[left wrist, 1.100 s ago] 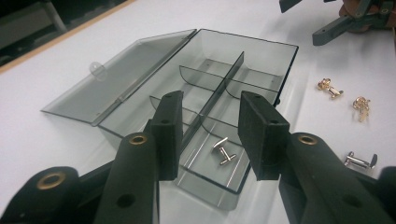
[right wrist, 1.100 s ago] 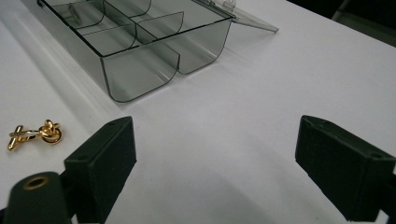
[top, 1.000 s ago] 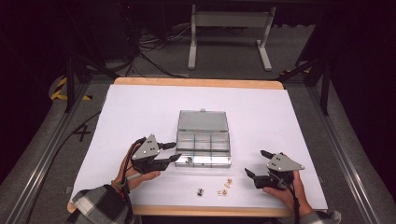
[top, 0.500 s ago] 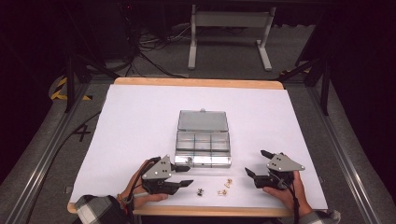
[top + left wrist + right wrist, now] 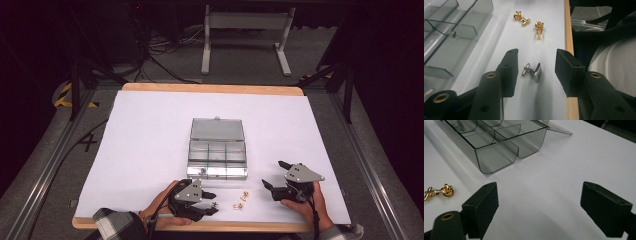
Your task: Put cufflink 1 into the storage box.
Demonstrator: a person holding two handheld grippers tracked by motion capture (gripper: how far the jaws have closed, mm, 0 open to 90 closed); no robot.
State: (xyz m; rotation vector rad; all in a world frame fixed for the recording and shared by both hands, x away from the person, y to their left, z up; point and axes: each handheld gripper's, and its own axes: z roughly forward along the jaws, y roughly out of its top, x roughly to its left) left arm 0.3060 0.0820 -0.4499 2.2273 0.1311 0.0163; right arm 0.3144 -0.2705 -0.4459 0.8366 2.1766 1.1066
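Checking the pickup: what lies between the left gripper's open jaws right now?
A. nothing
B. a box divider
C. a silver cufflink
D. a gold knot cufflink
C: the silver cufflink lies on the white sheet between the open jaws of the left gripper, untouched.

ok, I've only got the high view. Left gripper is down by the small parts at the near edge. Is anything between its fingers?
Observer: Yes. The left gripper view shows a silver cufflink lying on the white table between the open fingers of the left gripper. Neither finger touches it.
Operator: The other two bits?
Observer: They are gold knot cufflinks, lying apart from each other beyond the fingers.
Operator: Right gripper holding anything?
Observer: No. The right gripper is open, with bare table between its fingers.
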